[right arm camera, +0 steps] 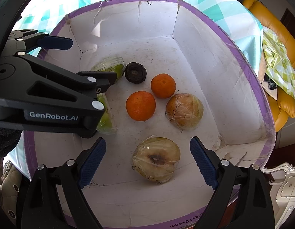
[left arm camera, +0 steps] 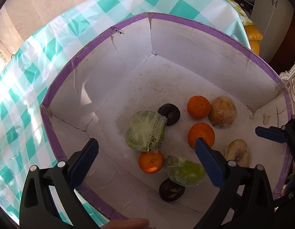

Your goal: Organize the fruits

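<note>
Left gripper (left arm camera: 146,146) released, jaws wide, empty, hovering inside white box (left arm camera: 185,72) with purple rim. Wrapped green fruit (left arm camera: 145,132) between jaws; orange (left arm camera: 151,161) touching it at 6 o'clock. Right gripper (right arm camera: 147,152) likewise spread, empty, over wrapped brownish fruit (right arm camera: 156,159). Two oranges (right arm camera: 140,106) at 12 o'clock of that fruit, touching each other. Dark fruit (right arm camera: 135,72) farther back. Box on teal checked cloth (left arm camera: 42,53).

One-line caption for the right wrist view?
Open right gripper hovers above a plastic-wrapped yellowish fruit inside a purple-rimmed white cardboard box, beside two oranges.
</note>
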A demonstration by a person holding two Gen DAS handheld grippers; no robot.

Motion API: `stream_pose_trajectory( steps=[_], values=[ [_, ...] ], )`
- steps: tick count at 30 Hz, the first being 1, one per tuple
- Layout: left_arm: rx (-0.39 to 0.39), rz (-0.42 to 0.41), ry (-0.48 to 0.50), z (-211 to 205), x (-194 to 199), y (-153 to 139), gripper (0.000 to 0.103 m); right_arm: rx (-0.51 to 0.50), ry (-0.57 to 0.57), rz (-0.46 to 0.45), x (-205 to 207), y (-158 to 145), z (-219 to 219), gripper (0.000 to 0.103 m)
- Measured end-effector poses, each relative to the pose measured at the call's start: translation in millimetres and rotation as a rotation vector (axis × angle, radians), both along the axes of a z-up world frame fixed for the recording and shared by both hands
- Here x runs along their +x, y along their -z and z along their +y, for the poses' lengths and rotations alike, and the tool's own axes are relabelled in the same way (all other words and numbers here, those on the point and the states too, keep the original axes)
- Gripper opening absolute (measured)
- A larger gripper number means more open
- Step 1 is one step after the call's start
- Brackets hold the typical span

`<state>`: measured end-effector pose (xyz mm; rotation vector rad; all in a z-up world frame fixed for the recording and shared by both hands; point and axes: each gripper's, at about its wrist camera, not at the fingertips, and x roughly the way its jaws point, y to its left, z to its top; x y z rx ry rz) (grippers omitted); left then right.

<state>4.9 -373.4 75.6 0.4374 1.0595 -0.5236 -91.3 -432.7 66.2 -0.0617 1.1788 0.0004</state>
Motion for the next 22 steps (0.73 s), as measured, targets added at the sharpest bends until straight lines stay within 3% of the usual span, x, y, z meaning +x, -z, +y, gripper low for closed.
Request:
stream_pose_trajectory(
  steps=[6,9,12,22],
  values=[
    [-0.002,0.008,-0.009,-1.5,2.3,0.1,0.101,0.000,0.002,0.000,-0.4,-0.1,0.8,0.087],
    [-0.060,0.046,0.000,0.2,4.4,-1.1,0.101,0.000,0.002,0.000,-0.2,-0.2,0.6,0.087],
    [-0.068,-0.031,-0.015,2.3,-1.5,-8.2,0.101,0.000,0.001,0.000,-0.2,-0.2,0.8,0.087],
    [-0.050,-0.054,-0.039,9.9,-1.7,-10.2,0.101,-0.005,0.004,0.003,1.7,0.4,3.0,0.087]
  ],
)
